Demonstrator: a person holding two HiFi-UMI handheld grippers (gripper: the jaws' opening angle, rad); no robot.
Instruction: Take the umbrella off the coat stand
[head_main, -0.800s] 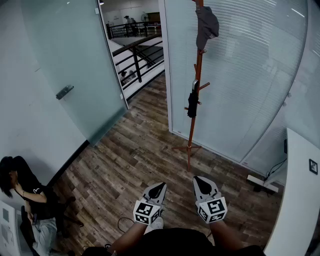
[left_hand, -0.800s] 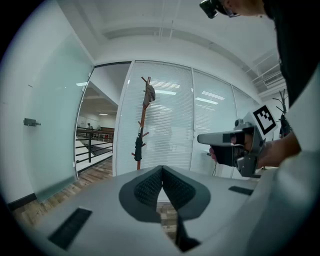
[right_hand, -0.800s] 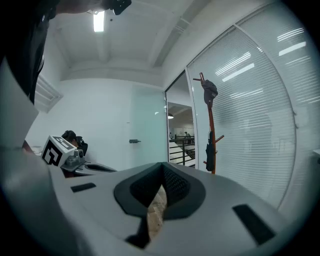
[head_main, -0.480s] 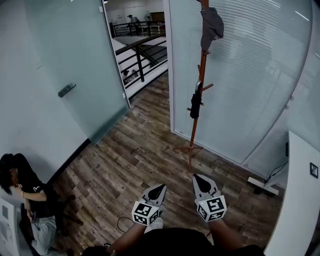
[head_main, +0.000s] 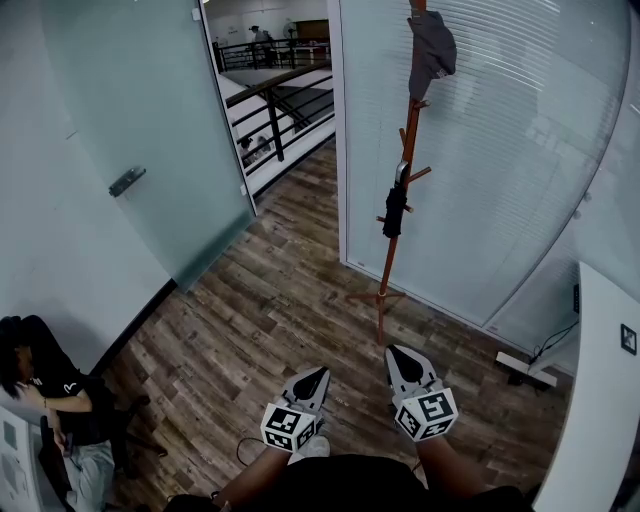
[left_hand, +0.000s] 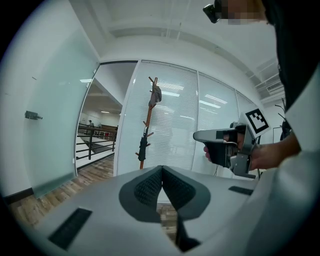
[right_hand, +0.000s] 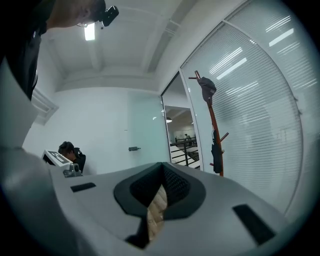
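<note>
A folded black umbrella (head_main: 396, 212) hangs halfway up an orange-brown coat stand (head_main: 385, 270) that stands in front of a glass wall with blinds. A grey cap (head_main: 432, 50) hangs at the top of the stand. My left gripper (head_main: 318, 374) and right gripper (head_main: 398, 354) are held low and close to my body, well short of the stand, and both are shut and empty. The left gripper view shows the umbrella (left_hand: 143, 148) far ahead and the right gripper (left_hand: 200, 136) beside it. In the right gripper view the umbrella (right_hand: 216, 159) hangs to the right of centre.
A frosted glass door (head_main: 128, 182) stands open on the left. Through the doorway I see black railings (head_main: 280, 110). A person (head_main: 50, 390) sits at the lower left. A white table edge (head_main: 600, 400) runs along the right, with a power strip (head_main: 525, 365) on the wood floor.
The head view has drifted a little, so the coat stand sits slightly further right. Both grippers stay shut, low in the frame.
</note>
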